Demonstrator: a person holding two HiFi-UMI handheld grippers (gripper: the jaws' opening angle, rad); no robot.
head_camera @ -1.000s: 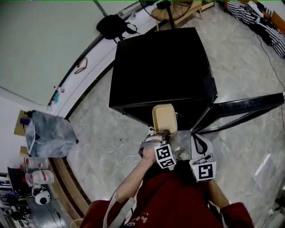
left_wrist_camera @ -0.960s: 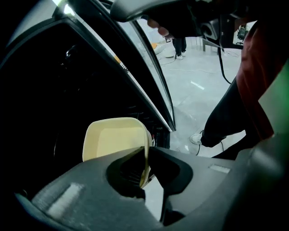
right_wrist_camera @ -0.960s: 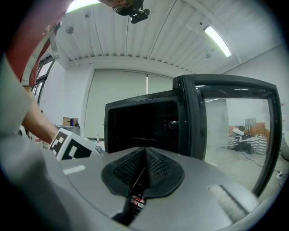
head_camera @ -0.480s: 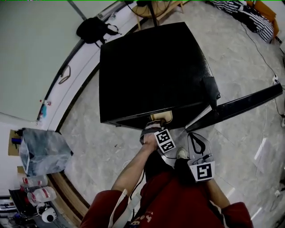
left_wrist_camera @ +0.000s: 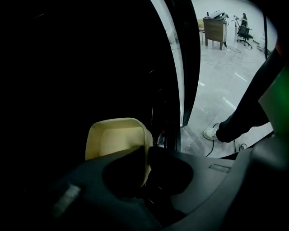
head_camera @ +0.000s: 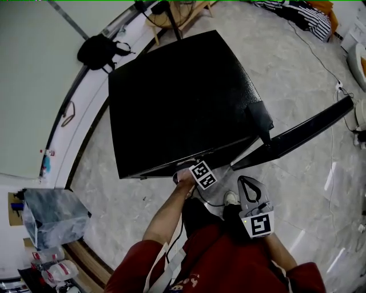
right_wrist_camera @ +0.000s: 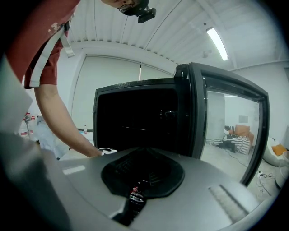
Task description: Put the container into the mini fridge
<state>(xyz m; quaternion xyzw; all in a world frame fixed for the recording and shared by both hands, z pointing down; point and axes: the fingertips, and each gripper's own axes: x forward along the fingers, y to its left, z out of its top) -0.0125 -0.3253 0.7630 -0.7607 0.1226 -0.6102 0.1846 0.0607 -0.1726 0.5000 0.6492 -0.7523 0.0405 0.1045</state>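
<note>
The black mini fridge (head_camera: 177, 97) stands with its door (head_camera: 297, 134) swung open to the right. My left gripper reaches into the opening; in the head view only its marker cube (head_camera: 203, 174) and the person's forearm show at the fridge's front edge. In the left gripper view, the left gripper (left_wrist_camera: 146, 155) is shut on the rim of the cream container (left_wrist_camera: 115, 137), inside the dark fridge. The container is hidden in the head view. My right gripper (head_camera: 247, 184) hangs shut and empty in front of the fridge (right_wrist_camera: 135, 117), beside the door (right_wrist_camera: 226, 113).
A black bag (head_camera: 97, 48) lies by the wall behind the fridge. A grey sack (head_camera: 54, 214) sits at the left. Striped cloth (head_camera: 297, 11) lies at the far right. A cable with a white disc (left_wrist_camera: 210, 133) lies on the marble floor near the door.
The left gripper has carried the cream container forward from outside the fridge front into the opening. The container is now out of sight in the head view. The right gripper has barely moved.
</note>
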